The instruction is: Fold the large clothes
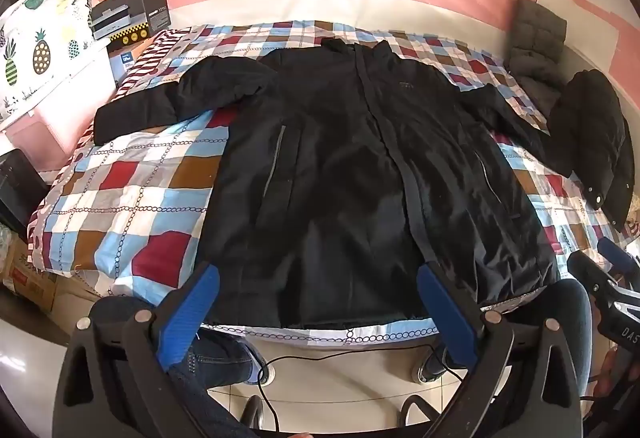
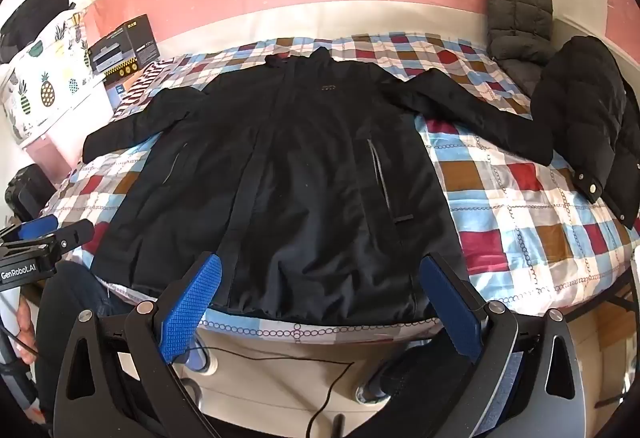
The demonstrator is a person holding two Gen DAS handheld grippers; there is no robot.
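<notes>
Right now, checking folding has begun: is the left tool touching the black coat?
Apart. The left wrist view shows the left tool open above the black coat hem, nothing between its pads.

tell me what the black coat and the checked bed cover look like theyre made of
Black coat: probably a smooth synthetic shell such as nylon or polyester, since it shows a faint sheen and soft padded creases. Checked bed cover: looks like matte printed cotton, quilted and puffy, without shine.

Both views overlook coat (image 1: 340, 165) from foot
</notes>
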